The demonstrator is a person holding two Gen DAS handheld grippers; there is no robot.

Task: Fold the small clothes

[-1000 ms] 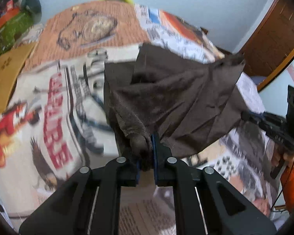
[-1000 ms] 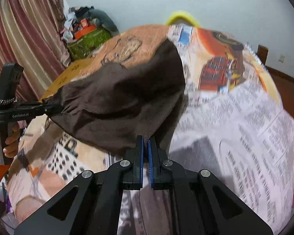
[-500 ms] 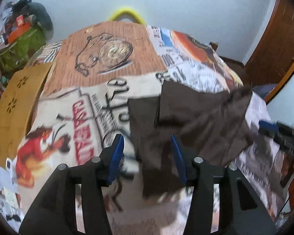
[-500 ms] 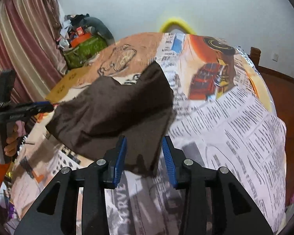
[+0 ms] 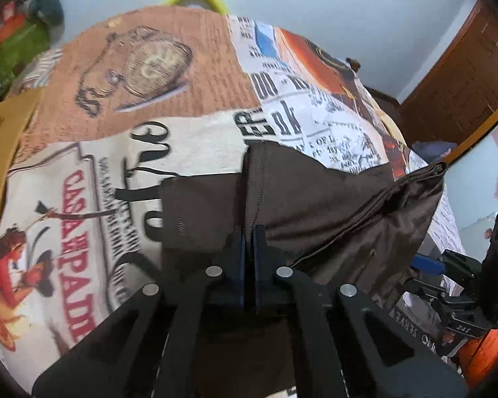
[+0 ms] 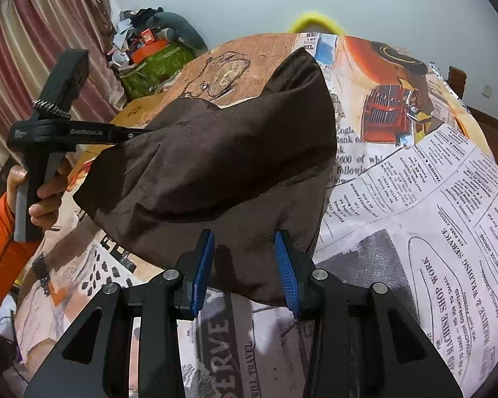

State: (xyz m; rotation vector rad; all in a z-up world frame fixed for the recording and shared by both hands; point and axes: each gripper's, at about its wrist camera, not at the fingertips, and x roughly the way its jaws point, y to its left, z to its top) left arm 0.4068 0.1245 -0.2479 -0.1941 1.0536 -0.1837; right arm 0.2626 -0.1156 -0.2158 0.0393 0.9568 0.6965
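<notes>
While your left hand (image 6: pixel 41 195) squeezes its handle out at the left edge of the right wrist view, orange sleeve (image 6: pixel 3 248) trailing off frame, the left gripper (image 5: pixel 248 232) is clamped tight on an edge of the brown garment (image 6: pixel 215 172), blue pads pressed together with the cloth pinched between them. That garment hangs raised over the printed newspaper-pattern bedspread (image 6: pixel 415 215), stretched broadly side to side between your two tools, with one peaked corner pointing up and away toward the far wall. Moving right, your right gripper (image 6: pixel 245 265) stands partly open, its blue fingers (image 6: pixel 204 265) either side of the lower hem; the cloth lies between them but the pads aren't pressing on it. In the left wrist view the near part of the garment vanishes behind the black jaw arms, and the bedspread print there is smeared with blur. Which piece of clothing this is, you can't tell from the bunched folds
</notes>
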